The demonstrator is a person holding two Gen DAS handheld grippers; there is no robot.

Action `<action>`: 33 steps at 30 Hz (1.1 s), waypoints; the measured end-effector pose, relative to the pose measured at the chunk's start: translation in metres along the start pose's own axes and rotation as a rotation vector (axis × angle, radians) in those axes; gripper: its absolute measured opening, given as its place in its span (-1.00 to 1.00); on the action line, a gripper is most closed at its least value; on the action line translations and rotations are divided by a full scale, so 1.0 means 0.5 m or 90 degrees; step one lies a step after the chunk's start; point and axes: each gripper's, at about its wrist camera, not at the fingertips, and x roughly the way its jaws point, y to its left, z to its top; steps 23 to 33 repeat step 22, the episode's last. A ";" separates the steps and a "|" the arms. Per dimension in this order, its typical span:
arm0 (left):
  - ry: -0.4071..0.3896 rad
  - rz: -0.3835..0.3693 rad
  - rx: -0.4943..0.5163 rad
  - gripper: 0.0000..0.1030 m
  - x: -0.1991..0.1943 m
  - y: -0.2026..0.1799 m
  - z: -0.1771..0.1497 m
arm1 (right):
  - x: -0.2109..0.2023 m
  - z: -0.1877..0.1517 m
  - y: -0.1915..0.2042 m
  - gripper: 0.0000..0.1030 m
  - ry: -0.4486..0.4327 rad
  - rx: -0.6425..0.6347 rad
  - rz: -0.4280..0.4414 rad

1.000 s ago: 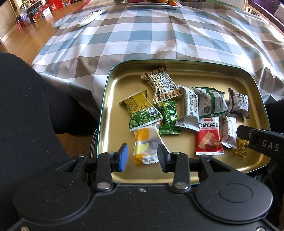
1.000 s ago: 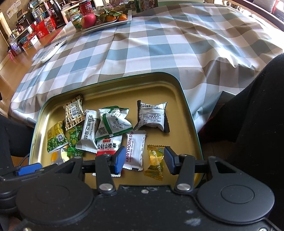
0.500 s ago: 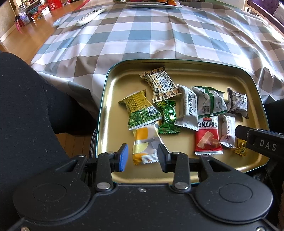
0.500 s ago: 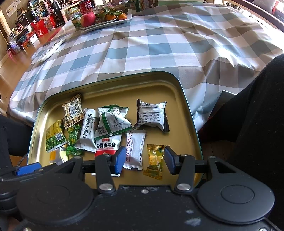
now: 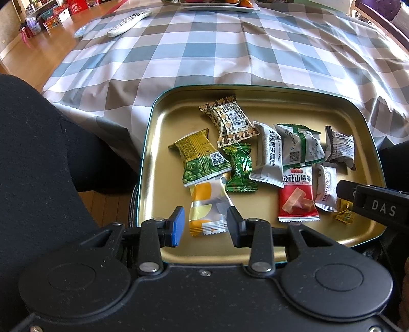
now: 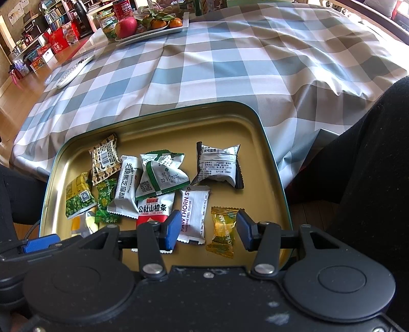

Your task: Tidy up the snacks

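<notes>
A gold tin tray [image 5: 255,93] holds several wrapped snacks in a loose cluster. My left gripper [image 5: 204,227] hovers open over the tray's near left part, with a yellow-and-white packet [image 5: 207,204] lying on the tray in the gap between its fingers, untouched. My right gripper [image 6: 208,229] hovers open over the near right part of the tray [image 6: 163,115]. Below its gap lie a white hawthorn packet [image 6: 194,212] and a small gold candy [image 6: 223,229]. Farther back are a red packet [image 5: 296,199], green packets [image 5: 199,158] and a brown patterned one [image 5: 227,120].
The tray rests at the near edge of a table under a blue-grey checked cloth [image 6: 230,63]. A white remote [image 5: 127,21] and a fruit plate [image 6: 150,25] sit far back. Black-clad legs [image 5: 33,158] flank the tray on both sides [image 6: 370,166].
</notes>
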 end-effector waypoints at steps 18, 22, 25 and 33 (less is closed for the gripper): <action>0.002 -0.009 0.000 -0.09 0.000 0.000 -0.001 | 0.001 0.001 0.000 -0.03 0.001 0.000 0.000; 0.002 -0.009 -0.001 -0.09 0.001 0.002 0.000 | 0.001 0.001 -0.001 -0.03 0.001 0.000 0.000; 0.002 -0.009 -0.001 -0.09 0.001 0.002 0.000 | 0.001 0.001 -0.001 -0.03 0.001 0.000 0.000; 0.002 -0.009 -0.001 -0.09 0.001 0.002 0.000 | 0.001 0.001 -0.001 -0.03 0.001 0.000 0.000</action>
